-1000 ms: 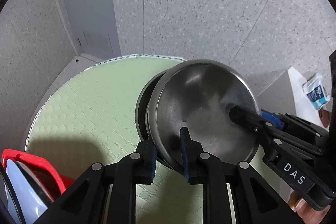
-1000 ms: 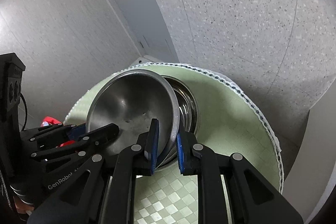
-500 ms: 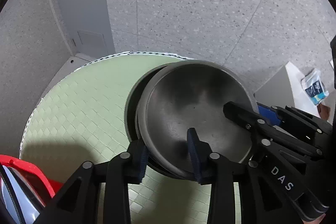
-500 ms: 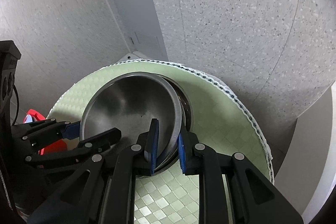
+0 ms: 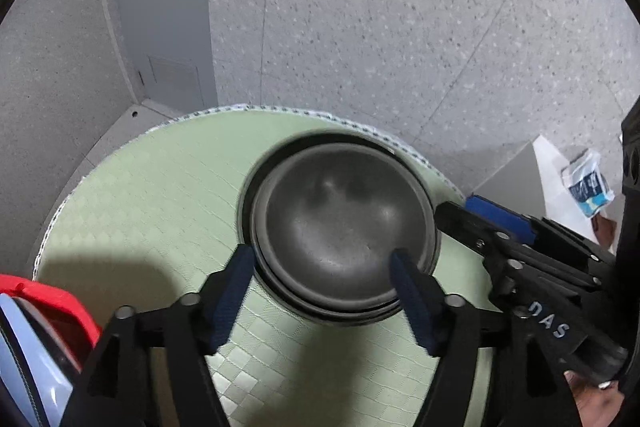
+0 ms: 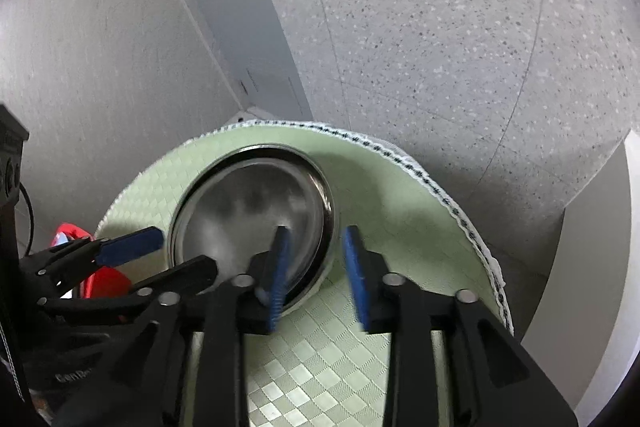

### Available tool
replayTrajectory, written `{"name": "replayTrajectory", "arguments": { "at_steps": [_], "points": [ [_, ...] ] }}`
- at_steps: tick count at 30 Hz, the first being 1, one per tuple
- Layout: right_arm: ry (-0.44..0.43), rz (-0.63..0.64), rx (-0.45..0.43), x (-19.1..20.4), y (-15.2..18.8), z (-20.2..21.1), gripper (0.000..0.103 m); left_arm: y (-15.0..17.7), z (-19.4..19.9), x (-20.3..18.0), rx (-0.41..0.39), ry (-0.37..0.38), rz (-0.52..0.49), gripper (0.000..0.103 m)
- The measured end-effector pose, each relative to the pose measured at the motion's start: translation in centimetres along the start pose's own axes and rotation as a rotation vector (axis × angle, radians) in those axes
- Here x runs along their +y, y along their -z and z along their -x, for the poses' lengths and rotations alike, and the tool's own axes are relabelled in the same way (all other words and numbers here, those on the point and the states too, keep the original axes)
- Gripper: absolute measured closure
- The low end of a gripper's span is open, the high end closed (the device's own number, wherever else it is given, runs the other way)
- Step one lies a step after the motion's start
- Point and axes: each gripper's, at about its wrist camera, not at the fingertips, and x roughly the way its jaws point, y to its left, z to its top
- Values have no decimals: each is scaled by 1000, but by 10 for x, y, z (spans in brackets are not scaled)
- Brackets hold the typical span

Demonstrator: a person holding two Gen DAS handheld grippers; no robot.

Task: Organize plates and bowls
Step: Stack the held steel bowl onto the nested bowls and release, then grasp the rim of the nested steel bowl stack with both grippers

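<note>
A steel bowl [image 5: 340, 223] sits level inside a second steel bowl [image 5: 248, 195] on the round table's green checked mat [image 5: 140, 211]. My left gripper [image 5: 320, 267] straddles the near rim. Its jaws are opening and the blue pads [image 5: 236, 275] stand clear of the metal. My right gripper [image 6: 316, 239] straddles the right rim of the top bowl [image 6: 248, 211]. Its jaws are opening too, with the rim between them and no pad pressing on it. The lower bowl's rim [image 6: 326, 203] shows as a bright ring. Each gripper appears in the other's view: right gripper [image 5: 472, 213], left gripper [image 6: 186, 249].
A red rack [image 5: 52, 303] holding a pale blue plate [image 5: 24, 367] stands at the mat's near left. A white ledge with a blue-and-white packet [image 5: 588, 183] lies to the right. The mat's stitched edge [image 6: 440, 195] runs close behind the bowls. Beyond it is speckled floor and a grey door [image 5: 160, 7].
Both grippers went from shut on the tilted top bowl to open. The bowl dropped flat into the lower bowl. Both views now see the stack from slightly higher.
</note>
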Motion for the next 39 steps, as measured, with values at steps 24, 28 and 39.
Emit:
{"name": "replayTrajectory", "arguments": {
  "at_steps": [24,28,39],
  "points": [
    [-93,-91,-76,-18,24,50,33,79,81,-15,-196,-147,111,1],
    [-96,-99,-53,-22,24,39,33,69,70,-10,-180,-153,126,1],
    [-111,-118,10,-24,17,-5,33,43,22,-1,-122,-214,180,1]
  ]
}}
